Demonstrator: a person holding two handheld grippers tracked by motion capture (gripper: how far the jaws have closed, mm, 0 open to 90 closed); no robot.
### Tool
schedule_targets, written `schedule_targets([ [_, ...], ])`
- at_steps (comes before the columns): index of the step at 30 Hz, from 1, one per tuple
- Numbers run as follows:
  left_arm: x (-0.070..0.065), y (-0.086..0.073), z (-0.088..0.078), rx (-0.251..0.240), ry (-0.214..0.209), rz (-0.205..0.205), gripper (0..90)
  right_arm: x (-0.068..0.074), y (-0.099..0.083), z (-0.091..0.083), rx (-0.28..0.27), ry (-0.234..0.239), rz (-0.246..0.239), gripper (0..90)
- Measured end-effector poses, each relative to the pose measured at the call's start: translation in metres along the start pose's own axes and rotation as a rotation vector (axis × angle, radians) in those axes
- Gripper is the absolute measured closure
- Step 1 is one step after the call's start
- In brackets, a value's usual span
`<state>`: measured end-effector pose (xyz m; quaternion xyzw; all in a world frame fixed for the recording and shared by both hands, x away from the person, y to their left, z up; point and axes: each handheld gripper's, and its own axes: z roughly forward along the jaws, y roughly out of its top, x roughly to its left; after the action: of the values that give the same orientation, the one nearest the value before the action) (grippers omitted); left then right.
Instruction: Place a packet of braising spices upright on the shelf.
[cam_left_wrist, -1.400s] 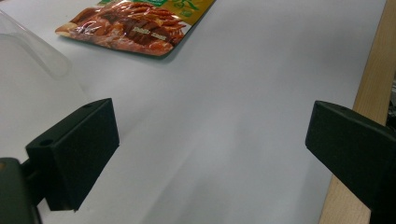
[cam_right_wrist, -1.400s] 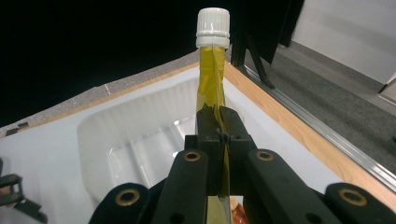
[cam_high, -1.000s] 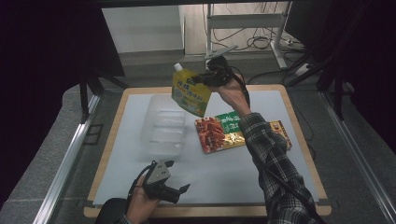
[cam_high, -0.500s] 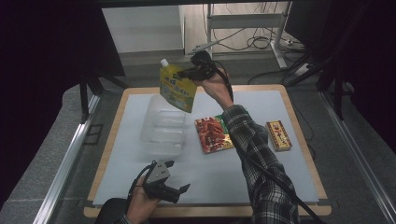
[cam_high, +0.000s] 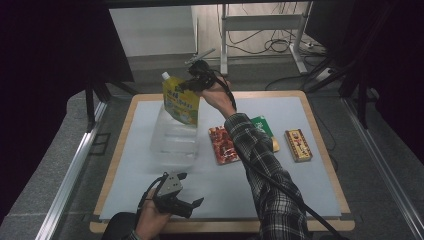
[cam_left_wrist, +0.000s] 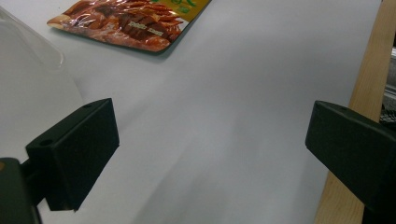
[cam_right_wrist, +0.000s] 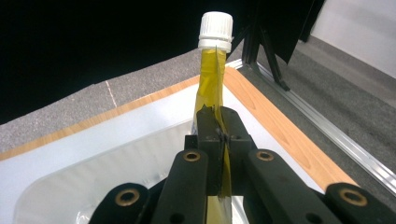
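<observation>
A yellow spout pouch (cam_high: 181, 102) with a white cap (cam_right_wrist: 215, 30) hangs in the air over the far end of a clear plastic container (cam_high: 172, 142). My right gripper (cam_high: 189, 86) is shut on the pouch's upper edge. In the right gripper view the two jaws pinch the yellow film (cam_right_wrist: 212, 88) just below the spout, and the container (cam_right_wrist: 88, 186) lies beneath. My left gripper (cam_high: 191, 190) rests low near the table's front edge with its jaws wide apart and nothing between them (cam_left_wrist: 210, 135).
A red snack packet (cam_high: 222, 145), a green packet (cam_high: 262, 127) and a small brown box (cam_high: 298, 145) lie right of the container on the white mat (cam_high: 280, 185). The wooden table edge (cam_left_wrist: 369, 93) runs close beside my left gripper. The red packet (cam_left_wrist: 126, 23) lies ahead of it.
The right gripper has carried the pouch leftward and slightly down, from above the snack packets to above the clear container. The left gripper has stayed where it was.
</observation>
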<state>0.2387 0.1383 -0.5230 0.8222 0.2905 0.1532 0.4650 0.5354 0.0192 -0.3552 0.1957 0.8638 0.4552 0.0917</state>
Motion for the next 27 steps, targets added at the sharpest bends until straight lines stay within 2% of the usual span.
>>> schedule_targets([
  [5, 0.0, 0.0, 0.001, 0.003, -0.003, -0.003, 2.6, -0.002, -0.007, 0.013, 0.041, -0.011, 0.004, 87.5],
  [9, 0.0, 0.0, 0.001, 0.006, -0.005, -0.001, 2.6, -0.003, -0.014, 0.022, 0.033, 0.011, 0.029, 87.5],
  [12, -0.001, 0.0, 0.002, 0.008, -0.008, -0.001, 2.6, -0.006, -0.017, 0.025, 0.029, 0.006, 0.067, 87.4],
  [15, -0.001, 0.0, 0.001, 0.007, -0.007, 0.0, 2.6, -0.007, -0.017, 0.024, 0.027, 0.01, 0.077, 86.1],
  [16, -0.001, 0.0, 0.001, 0.005, -0.005, -0.001, 2.6, -0.006, -0.017, 0.024, 0.032, 0.001, 0.068, 82.9],
  [18, 0.0, 0.0, 0.001, 0.003, -0.005, -0.006, 2.5, -0.003, -0.017, 0.022, 0.026, -0.028, 0.038, 71.0],
  [23, 0.0, -0.001, 0.002, 0.01, -0.005, -0.003, 2.5, -0.001, -0.016, 0.014, 0.014, -0.079, 0.014, 47.7],
  [27, 0.0, -0.001, 0.002, 0.014, -0.005, 0.0, 2.5, 0.002, -0.017, 0.008, 0.025, -0.096, 0.001, 36.5],
])
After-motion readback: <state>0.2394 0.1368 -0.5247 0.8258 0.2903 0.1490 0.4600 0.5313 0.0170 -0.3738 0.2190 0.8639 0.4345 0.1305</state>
